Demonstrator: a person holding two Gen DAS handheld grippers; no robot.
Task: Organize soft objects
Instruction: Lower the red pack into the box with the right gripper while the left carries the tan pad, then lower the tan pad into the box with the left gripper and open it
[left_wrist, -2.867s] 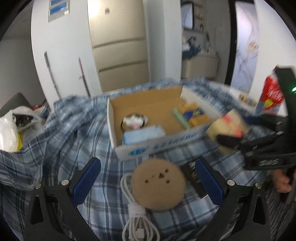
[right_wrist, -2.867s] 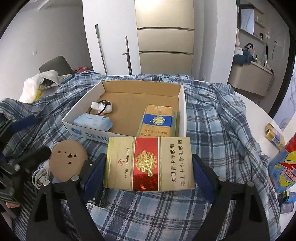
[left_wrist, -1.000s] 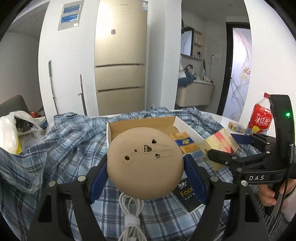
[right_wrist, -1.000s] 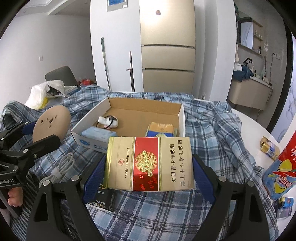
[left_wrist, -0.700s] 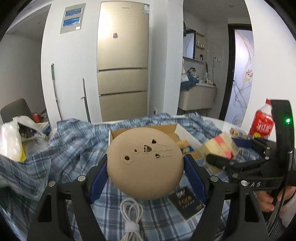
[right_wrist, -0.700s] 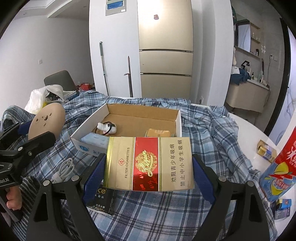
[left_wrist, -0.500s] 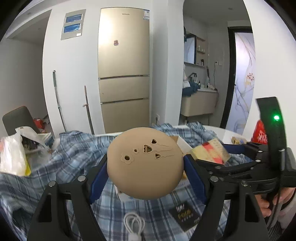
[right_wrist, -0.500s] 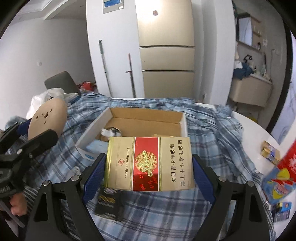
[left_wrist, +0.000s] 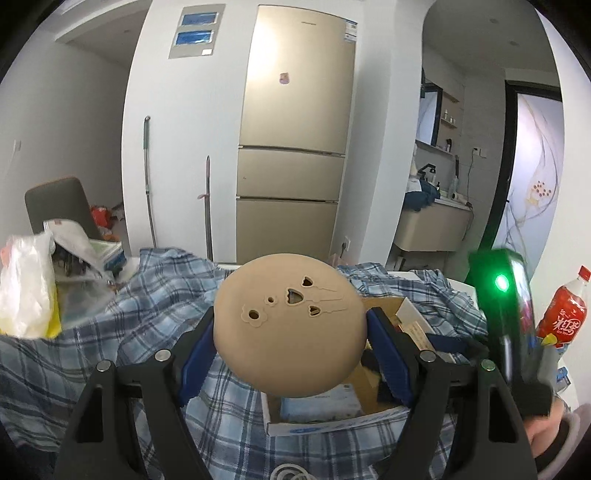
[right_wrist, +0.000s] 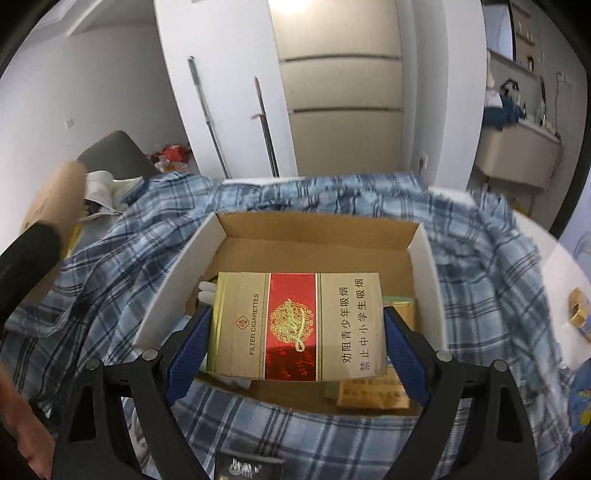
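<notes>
I have both loads up over the plaid cloth (right_wrist: 491, 280) on the desk, and I judge this the carry-to-box step. The cardboard box (right_wrist: 424, 254) sits open just below. My right hand-held gripper (right_wrist: 295, 332) is clenched on the cigarette carton (right_wrist: 295, 325), hanging above the box's interior. My left hand-held gripper (left_wrist: 290, 332) grasps the tan round pad (left_wrist: 288, 325) beside the box's near corner. Next, I'd lower the carton in flat, then release.
</notes>
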